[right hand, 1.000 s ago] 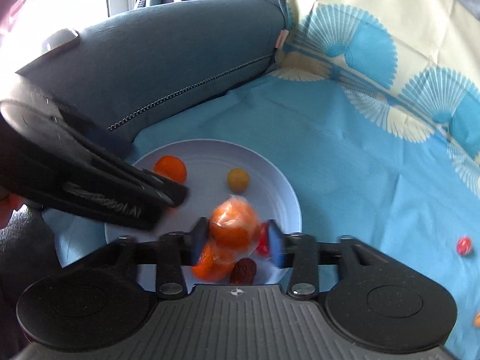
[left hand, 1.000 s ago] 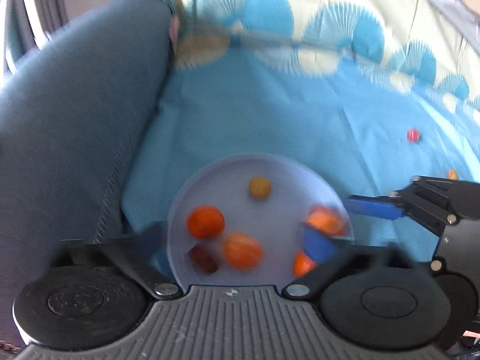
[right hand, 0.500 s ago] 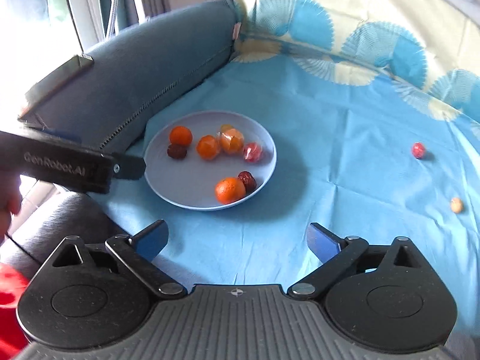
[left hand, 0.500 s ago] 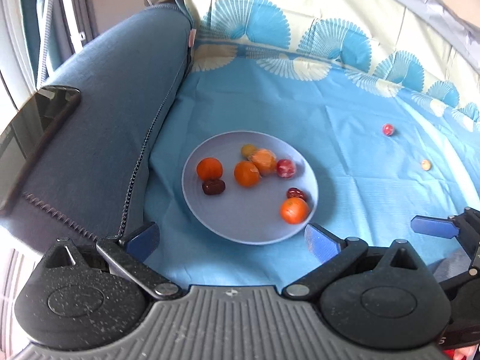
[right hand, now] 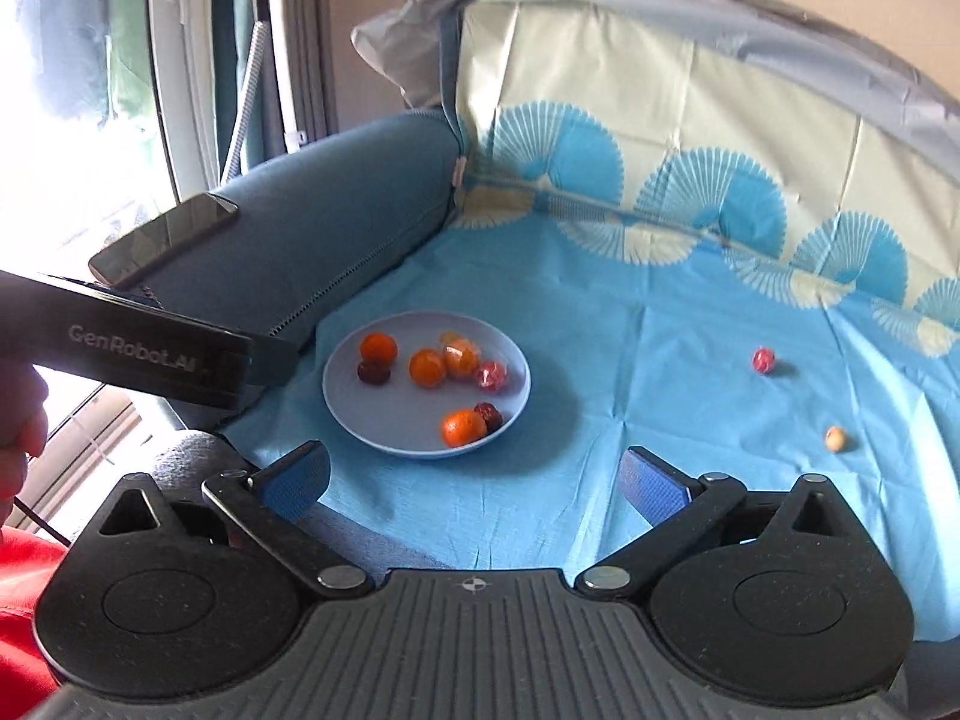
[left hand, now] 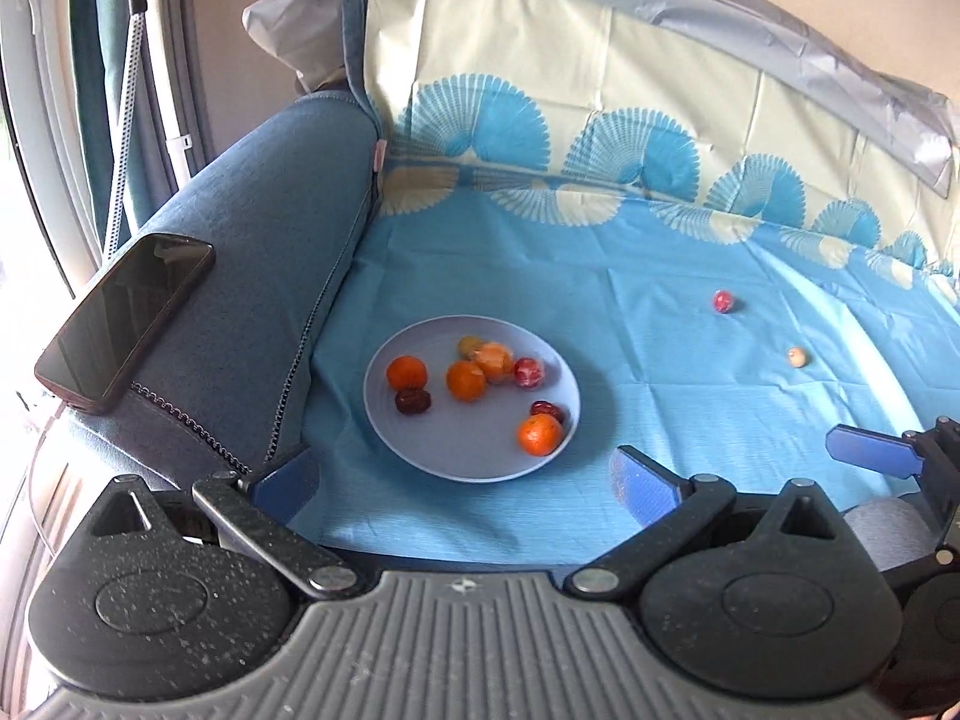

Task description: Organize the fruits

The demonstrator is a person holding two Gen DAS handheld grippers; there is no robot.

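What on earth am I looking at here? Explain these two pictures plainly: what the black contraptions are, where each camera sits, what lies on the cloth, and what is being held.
A person holds a two-finger gripper in each hand, and each carries a fisheye camera looking forward along its fingers. One picture comes from the left gripper, the other from the right gripper. Both are open and hold nothing. On the blue cloth sits a pale plate with several small fruits, mostly orange, some dark red. Two fruits lie loose on the cloth: a red one and a pale one. A phone rests on the sofa arm.
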